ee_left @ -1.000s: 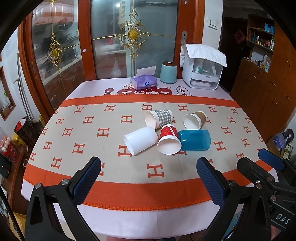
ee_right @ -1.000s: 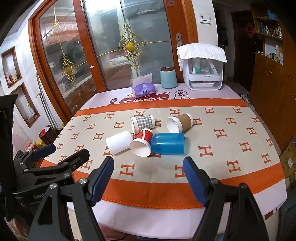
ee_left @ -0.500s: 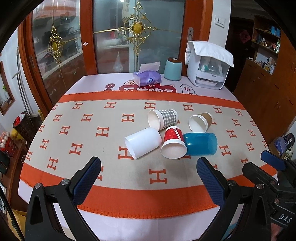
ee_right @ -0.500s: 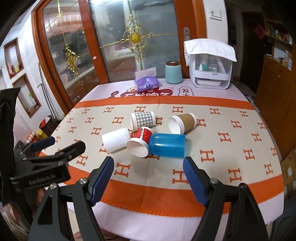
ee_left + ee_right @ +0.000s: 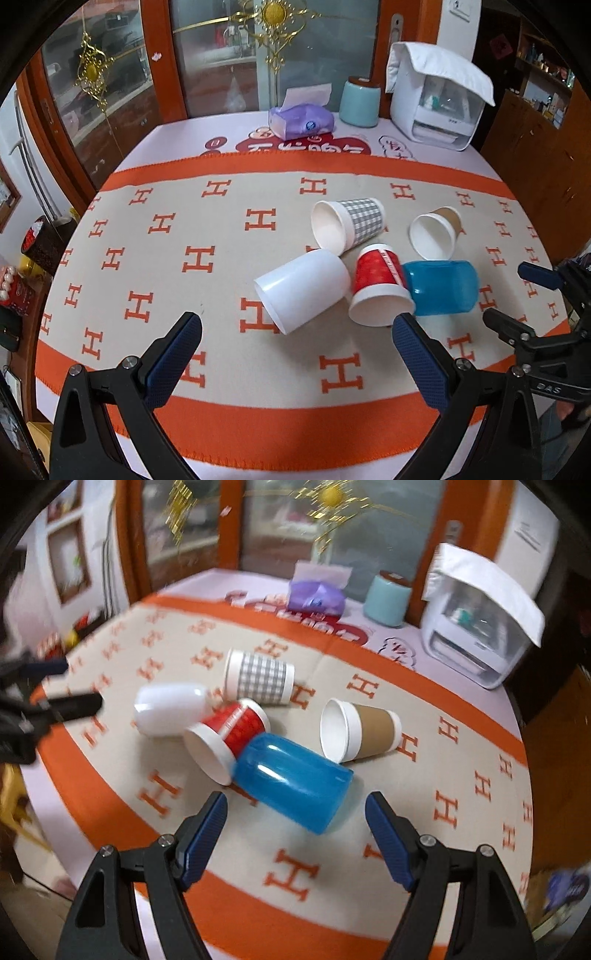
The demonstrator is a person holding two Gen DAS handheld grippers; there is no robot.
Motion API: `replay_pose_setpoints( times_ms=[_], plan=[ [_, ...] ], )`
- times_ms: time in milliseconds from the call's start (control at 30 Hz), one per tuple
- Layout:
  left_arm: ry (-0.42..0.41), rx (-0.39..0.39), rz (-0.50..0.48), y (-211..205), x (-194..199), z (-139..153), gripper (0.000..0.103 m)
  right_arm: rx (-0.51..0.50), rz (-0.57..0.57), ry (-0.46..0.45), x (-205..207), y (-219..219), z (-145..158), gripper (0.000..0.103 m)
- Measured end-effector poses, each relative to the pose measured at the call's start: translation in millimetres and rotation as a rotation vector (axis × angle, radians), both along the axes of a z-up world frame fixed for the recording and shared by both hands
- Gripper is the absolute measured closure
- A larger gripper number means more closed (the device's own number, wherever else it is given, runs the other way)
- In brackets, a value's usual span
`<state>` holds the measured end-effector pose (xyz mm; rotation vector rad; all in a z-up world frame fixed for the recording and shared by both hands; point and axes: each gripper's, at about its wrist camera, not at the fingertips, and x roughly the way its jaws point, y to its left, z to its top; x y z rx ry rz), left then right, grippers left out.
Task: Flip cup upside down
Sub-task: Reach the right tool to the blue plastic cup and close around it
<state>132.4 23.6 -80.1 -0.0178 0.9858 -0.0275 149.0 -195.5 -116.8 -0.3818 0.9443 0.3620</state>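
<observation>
Several cups lie on their sides in a cluster on the table: a white plastic cup [image 5: 303, 290], a red paper cup [image 5: 380, 291], a blue plastic cup [image 5: 441, 288], a grey checked cup [image 5: 349, 225] and a brown-sleeved cup [image 5: 436, 236]. My left gripper [image 5: 295, 343] is open and empty, just short of the white cup. My right gripper [image 5: 297, 819] is open and empty, close above the blue cup [image 5: 291, 775], with the red cup [image 5: 227, 734] to its left. The right gripper also shows at the right edge of the left wrist view [image 5: 517, 299].
The orange and beige H-patterned cloth [image 5: 166, 258] covers the round table. At the back stand a purple tissue pack [image 5: 301, 120], a teal canister [image 5: 360, 101] and a white appliance [image 5: 439, 96]. Glass doors and wooden cabinets surround the table.
Both grippers have moved forward and down toward the cups. The right one moved fast and now hangs close over the blue cup. The cups have not moved.
</observation>
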Motion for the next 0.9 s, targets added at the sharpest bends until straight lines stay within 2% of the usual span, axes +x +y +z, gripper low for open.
replay_pose_setpoints(
  times_ms=[400,700,900],
  plan=[
    [0.088,-0.027,-0.017,0.9,29.2,-42.9,0.001,-0.29,0.248,0.071,35.6,35.3,-49.7,0.026],
    [0.12,-0.041,-0.024,5.4,33.8,-59.7,0.001,-0.423,0.382,0.107,43.4,60.1,-69.6,0.026],
    [0.127,-0.064,-0.031,6.4,34.1,-62.2,0.001,-0.488,0.403,0.117,48.4,67.3,-76.1,0.026]
  ],
)
